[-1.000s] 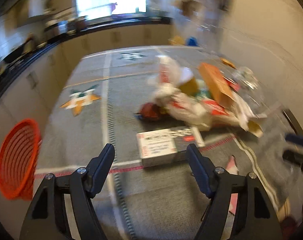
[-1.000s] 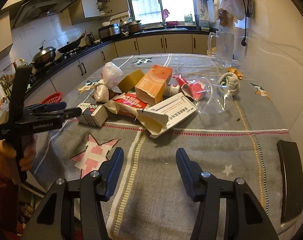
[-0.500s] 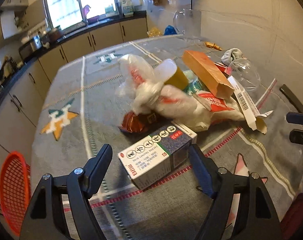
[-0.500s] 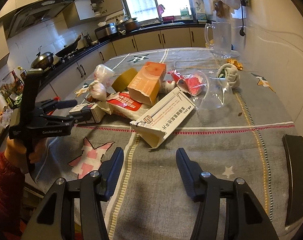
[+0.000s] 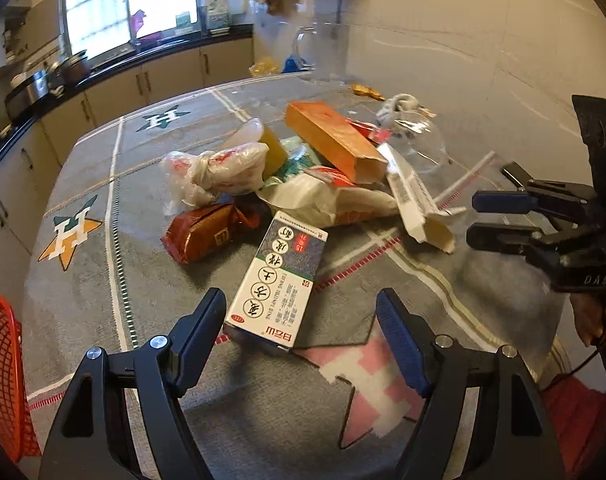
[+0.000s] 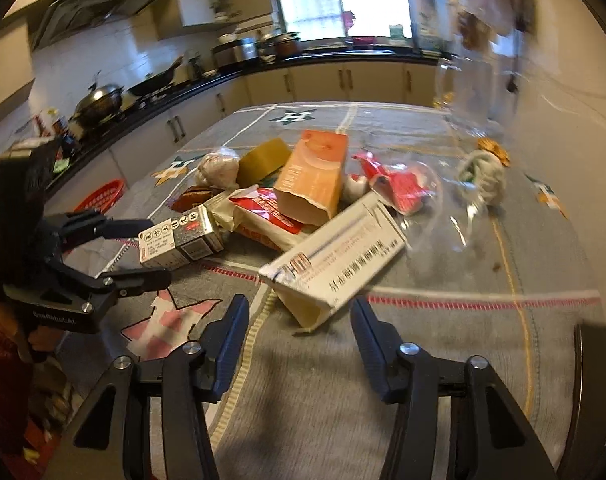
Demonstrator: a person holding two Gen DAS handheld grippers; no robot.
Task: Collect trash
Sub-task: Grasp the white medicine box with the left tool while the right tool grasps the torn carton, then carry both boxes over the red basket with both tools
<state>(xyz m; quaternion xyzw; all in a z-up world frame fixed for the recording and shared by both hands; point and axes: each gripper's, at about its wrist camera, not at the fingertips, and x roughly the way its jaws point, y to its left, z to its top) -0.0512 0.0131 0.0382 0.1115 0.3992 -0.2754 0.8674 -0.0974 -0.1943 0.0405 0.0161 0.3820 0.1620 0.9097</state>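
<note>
A bright window [image 5: 131,0] glows above cream cabinets [image 6: 343,80] under a dark worktop [image 6: 191,84]; a range hood [image 6: 103,0] hangs left, a pale wall [image 5: 483,40] flanks the grey-clothed desk [image 5: 263,420].

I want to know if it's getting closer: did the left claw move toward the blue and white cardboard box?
Yes. The left claw has come up to the blue and white cardboard box lying on the grey tablecloth; the box's near end now sits between its open fingers.

Bare cloth runs along the desk [image 6: 443,360] near edge, free for passing. The trash heap [image 5: 303,176] blocks the middle; a glass jug [image 6: 469,96] stands by the far wall-side corner, with open cloth behind the heap.
</note>
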